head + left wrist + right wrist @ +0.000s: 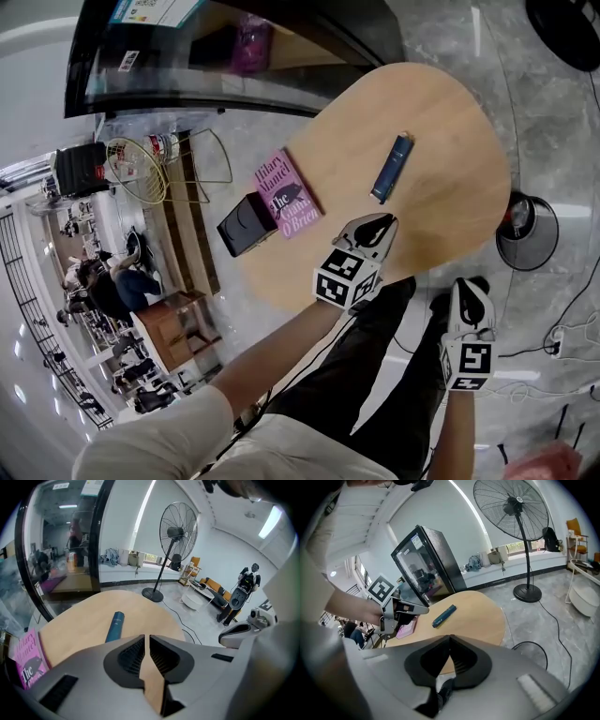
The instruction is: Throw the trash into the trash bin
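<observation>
A slim blue tube (392, 169) lies alone on the round wooden table (450, 112); it also shows in the left gripper view as the blue tube (114, 626) and in the right gripper view as the blue tube (444, 616). My left gripper (382, 221) hovers over the table's near part, a short way from the tube and pointing toward it. Its jaws (146, 637) are shut with nothing between them. My right gripper (469, 286) hangs off the table's edge above the floor, beside the person's legs. Its jaws (449, 638) are shut and empty. No trash bin is recognisable in any view.
A pink book (287, 193) and a black box (247, 224) sit at the table's left edge. A standing fan (515, 508) has its round base (525, 230) on the floor right of the table, with cables nearby. A dark glass-fronted cabinet (187, 47) stands behind the table.
</observation>
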`<move>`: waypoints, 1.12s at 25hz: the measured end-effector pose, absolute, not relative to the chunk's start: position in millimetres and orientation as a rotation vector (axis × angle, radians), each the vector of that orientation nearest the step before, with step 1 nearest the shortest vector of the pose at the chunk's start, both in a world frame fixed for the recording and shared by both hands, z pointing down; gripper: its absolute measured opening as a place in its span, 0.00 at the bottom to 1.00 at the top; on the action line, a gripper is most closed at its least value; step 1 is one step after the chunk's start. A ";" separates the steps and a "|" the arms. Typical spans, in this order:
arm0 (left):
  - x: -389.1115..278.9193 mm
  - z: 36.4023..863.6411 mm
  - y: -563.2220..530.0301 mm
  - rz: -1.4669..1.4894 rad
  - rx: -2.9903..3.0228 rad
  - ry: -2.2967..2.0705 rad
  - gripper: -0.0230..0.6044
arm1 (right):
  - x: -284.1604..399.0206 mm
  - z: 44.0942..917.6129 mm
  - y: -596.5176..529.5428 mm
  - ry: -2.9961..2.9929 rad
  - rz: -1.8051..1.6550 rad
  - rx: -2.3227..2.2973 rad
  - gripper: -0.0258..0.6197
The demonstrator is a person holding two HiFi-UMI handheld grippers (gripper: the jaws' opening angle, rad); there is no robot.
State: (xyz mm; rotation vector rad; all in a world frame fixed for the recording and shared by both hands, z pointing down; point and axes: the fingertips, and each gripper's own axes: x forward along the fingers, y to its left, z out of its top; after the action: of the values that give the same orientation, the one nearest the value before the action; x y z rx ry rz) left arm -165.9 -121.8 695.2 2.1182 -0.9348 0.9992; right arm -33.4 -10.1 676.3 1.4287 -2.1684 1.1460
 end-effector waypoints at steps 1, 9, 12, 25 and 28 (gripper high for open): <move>-169.8 696.9 -126.7 1.004 2.113 -0.941 0.10 | -36.5 676.1 -11.4 -2.172 1.146 1.421 0.06; -195.3 740.0 -159.3 1.164 2.072 -0.969 0.36 | -40.0 681.5 -23.0 -2.168 1.140 1.402 0.06; -202.4 761.1 -166.5 1.234 2.063 -0.965 0.39 | -37.0 687.7 -23.6 -2.155 1.149 1.412 0.06; -222.7 822.1 -171.9 1.404 1.947 -0.907 0.35 | -30.3 708.2 -18.5 -2.119 1.184 1.452 0.06; -221.8 819.8 -171.1 1.411 1.952 -0.907 0.30 | -29.0 707.3 -16.8 -2.119 1.188 1.460 0.06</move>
State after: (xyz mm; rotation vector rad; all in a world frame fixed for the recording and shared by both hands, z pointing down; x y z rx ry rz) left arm -221.8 -171.1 819.8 1.9523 -0.9071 1.4109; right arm -29.0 -16.8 707.3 1.4598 -2.1189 1.1875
